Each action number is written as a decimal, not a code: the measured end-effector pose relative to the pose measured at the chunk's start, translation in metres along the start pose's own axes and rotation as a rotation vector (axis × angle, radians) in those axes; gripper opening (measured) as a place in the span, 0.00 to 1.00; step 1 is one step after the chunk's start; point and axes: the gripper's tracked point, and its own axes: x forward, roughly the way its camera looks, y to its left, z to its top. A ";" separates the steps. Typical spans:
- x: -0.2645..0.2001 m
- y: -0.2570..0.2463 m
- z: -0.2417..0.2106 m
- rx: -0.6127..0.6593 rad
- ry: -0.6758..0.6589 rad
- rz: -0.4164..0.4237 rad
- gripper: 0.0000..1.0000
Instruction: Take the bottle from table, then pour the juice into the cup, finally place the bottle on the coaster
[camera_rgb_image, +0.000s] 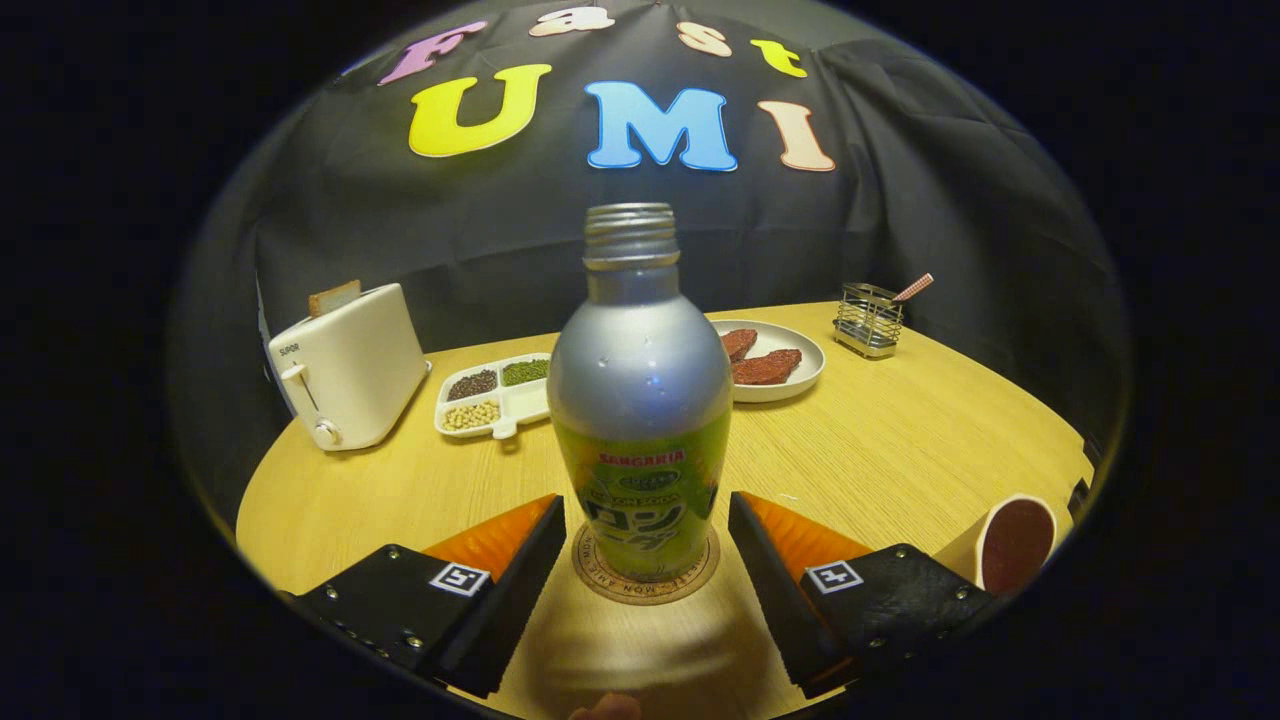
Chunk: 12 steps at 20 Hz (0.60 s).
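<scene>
A silver bottle (640, 400) with a green label and no cap stands upright on a round coaster (645, 583) on the wooden table (880, 450). My gripper (645, 555) is open. Its two fingers stand either side of the bottle's base, with a gap between each finger and the bottle. A cup (1005, 545) with a dark inside stands to the right, past the right finger near the table's edge.
Behind the bottle lie a white divided tray of beans (495, 397) and a white plate with meat slices (775, 362). A white toaster (345, 365) with bread stands at the back left. A wire holder (868, 320) stands at the back right.
</scene>
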 end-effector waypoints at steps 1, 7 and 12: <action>-0.008 0.001 0.004 -0.004 -0.010 0.014 0.99; -0.066 -0.001 0.031 -0.034 -0.076 0.088 0.99; -0.114 -0.001 0.058 -0.057 -0.146 0.138 0.99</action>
